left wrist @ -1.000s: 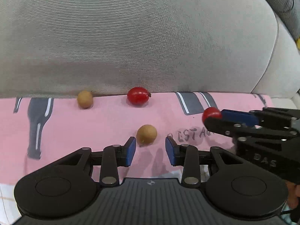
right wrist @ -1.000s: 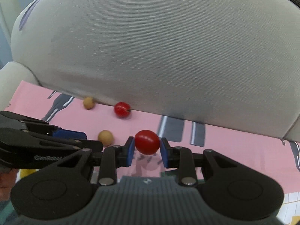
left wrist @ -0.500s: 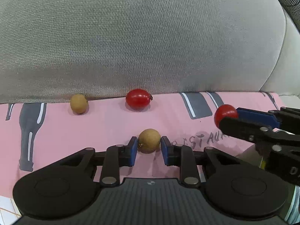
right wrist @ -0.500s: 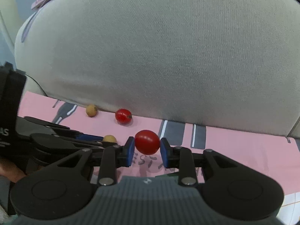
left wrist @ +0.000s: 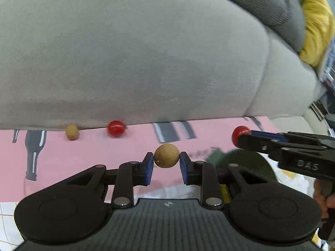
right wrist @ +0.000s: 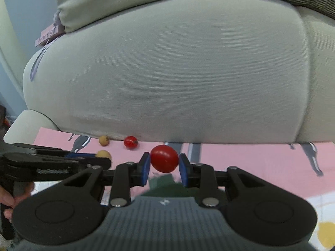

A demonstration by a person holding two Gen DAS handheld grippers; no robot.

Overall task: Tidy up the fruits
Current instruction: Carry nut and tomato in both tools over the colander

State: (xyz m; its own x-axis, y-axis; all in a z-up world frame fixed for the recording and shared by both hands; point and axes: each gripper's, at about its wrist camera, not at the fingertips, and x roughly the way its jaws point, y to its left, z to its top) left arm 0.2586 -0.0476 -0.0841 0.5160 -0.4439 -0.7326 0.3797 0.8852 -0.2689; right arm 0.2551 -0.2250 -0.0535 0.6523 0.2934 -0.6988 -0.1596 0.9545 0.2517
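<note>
My left gripper (left wrist: 166, 164) is shut on a round tan fruit (left wrist: 166, 155), lifted off the pink cloth (left wrist: 73, 161). My right gripper (right wrist: 164, 167) is shut on a red cherry tomato (right wrist: 164, 161), also raised above the cloth. In the left wrist view the right gripper (left wrist: 242, 138) reaches in from the right with that tomato (left wrist: 239, 131) at its tip. In the right wrist view the left gripper (right wrist: 100, 156) comes in from the left with the tan fruit (right wrist: 103, 153). A second tan fruit (left wrist: 72, 131) and a second red tomato (left wrist: 116, 128) lie at the foot of the sofa cushion.
A large grey sofa cushion (left wrist: 136, 58) rises right behind the cloth. A dark green round object (left wrist: 247, 163) lies below the grippers, partly hidden. A yellow cushion (left wrist: 316, 27) shows at the top right. A hand (right wrist: 8, 198) grips the left tool's handle.
The left gripper closed on the near tan fruit and lifted it off the cloth. Both grippers rose and drew back, so the fruits by the cushion look smaller and the green object has come into view.
</note>
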